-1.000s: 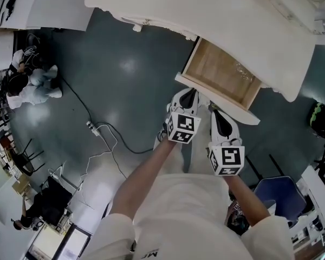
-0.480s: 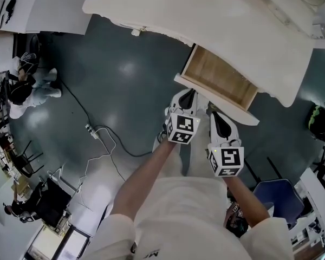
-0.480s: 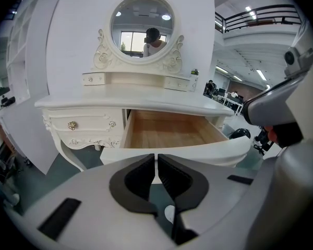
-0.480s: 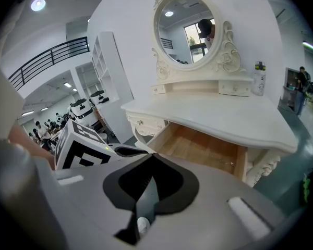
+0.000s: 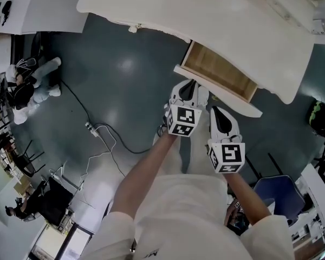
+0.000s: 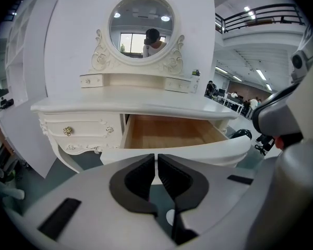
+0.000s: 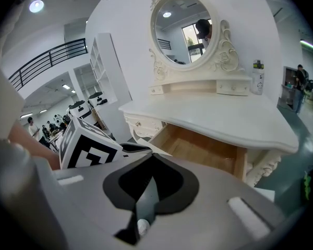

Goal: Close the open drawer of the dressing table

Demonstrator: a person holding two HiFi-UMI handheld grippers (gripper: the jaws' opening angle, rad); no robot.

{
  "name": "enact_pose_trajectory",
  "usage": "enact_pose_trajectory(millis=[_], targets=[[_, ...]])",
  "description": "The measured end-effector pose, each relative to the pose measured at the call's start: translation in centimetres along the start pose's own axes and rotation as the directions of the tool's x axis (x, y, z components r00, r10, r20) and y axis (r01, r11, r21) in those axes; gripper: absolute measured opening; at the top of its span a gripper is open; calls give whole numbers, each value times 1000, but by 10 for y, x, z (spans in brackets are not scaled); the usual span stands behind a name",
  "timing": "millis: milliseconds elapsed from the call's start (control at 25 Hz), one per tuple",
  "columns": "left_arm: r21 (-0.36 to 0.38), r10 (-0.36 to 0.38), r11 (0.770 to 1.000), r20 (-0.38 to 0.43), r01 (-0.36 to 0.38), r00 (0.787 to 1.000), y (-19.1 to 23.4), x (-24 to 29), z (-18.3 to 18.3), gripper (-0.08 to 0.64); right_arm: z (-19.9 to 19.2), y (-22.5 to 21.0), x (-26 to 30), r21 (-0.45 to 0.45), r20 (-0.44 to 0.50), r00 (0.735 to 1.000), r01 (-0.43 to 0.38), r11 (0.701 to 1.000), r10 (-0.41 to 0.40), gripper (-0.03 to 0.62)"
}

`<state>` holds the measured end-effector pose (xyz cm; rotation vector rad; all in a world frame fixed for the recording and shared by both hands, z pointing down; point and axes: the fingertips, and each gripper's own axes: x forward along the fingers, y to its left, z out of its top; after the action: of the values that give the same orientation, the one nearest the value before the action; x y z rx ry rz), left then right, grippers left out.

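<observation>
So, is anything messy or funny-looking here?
Only the drawer: it sticks out open from the dressing table, with its wooden inside showing. Nothing looks spilled or broken.

The drawer front (image 5: 246,108) stands straight ahead of you, with your left gripper (image 5: 188,86) just at it and your right gripper (image 5: 215,110) a little short. The desk top (image 5: 206,20) overhangs the drawer. The floor (image 5: 124,75) to your left lies open, crossed by a cable (image 5: 122,145).
</observation>
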<state>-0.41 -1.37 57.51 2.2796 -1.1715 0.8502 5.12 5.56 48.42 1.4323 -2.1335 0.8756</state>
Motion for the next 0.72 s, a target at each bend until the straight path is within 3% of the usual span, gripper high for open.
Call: enact_pose_trajectory(millis=[320, 480, 720], targets=[[80, -11, 997, 5, 10, 1000, -5, 0, 2, 10, 2, -5, -3, 11, 8, 1000, -6, 1000, 6, 2], [53, 7, 999, -37, -5, 999, -3, 4, -13, 9, 3, -8, -4, 14, 9, 1000, 1, 1000, -1, 2], [37, 11, 999, -27, -10, 1000, -7, 14, -7, 9, -2, -11, -7, 20, 3, 1000, 6, 1000, -7, 2]])
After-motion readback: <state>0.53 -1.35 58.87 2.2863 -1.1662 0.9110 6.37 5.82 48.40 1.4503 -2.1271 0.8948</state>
